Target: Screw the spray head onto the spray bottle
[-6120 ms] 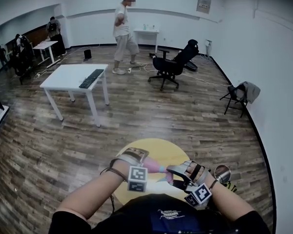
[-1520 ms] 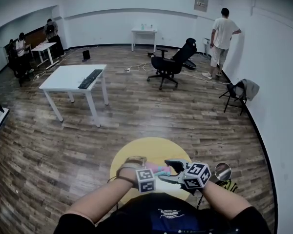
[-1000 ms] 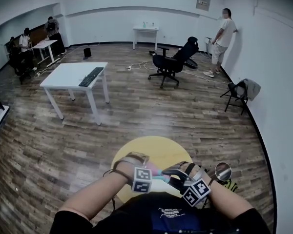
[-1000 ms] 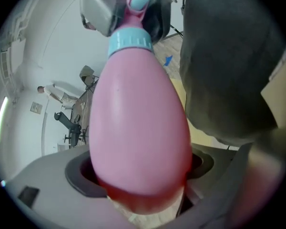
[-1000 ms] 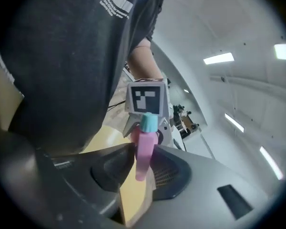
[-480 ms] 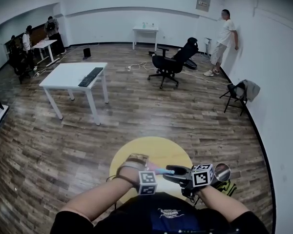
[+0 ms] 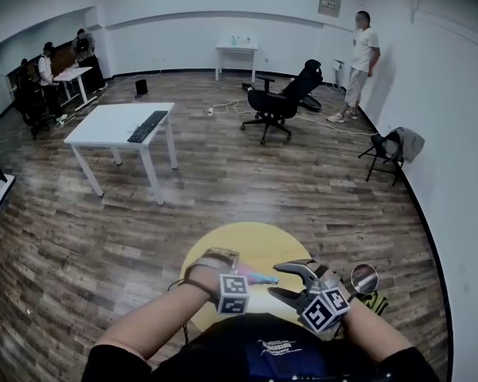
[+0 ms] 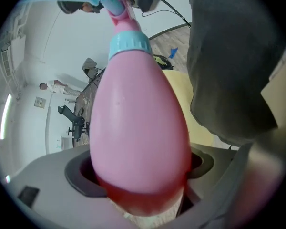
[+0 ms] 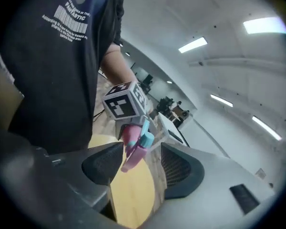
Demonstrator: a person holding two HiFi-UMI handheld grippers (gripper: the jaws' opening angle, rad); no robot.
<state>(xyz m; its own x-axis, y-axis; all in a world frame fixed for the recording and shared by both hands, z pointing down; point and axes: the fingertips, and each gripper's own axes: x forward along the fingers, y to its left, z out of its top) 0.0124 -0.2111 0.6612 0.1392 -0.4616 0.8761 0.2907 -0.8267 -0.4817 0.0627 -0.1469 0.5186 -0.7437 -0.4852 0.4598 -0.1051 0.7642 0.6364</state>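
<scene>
**Kid:** Is the spray head on yet?

**Helper:** It is sitting on the bottle (image 8: 138, 118). The blue ring of the spray head (image 8: 128, 39) is hugging the neck of the bottle. I am guessing most of the job is done, but I cannot tell if the ring is tight.

**Kid:** Who is holding the bottle?

**Helper:** The left claw (image 7: 237, 272) is squeezing its fat pink belly, up in the air over the near side of the round yellow worktop (image 7: 259, 241). The right claw (image 9: 142, 168) has just been opening. The spray head is sitting between its jaws, but they are not touching it. I think it may be getting ready for one more twist.

**Kid:** And the room?

**Helper:** It is big, with a wooden floor (image 7: 263, 181). A white table (image 7: 111, 126) with a keyboard (image 7: 149, 127) is standing far left. A black chair (image 7: 283, 106) is sitting far off, and a person (image 7: 361, 42) is standing by the far right wall.
</scene>
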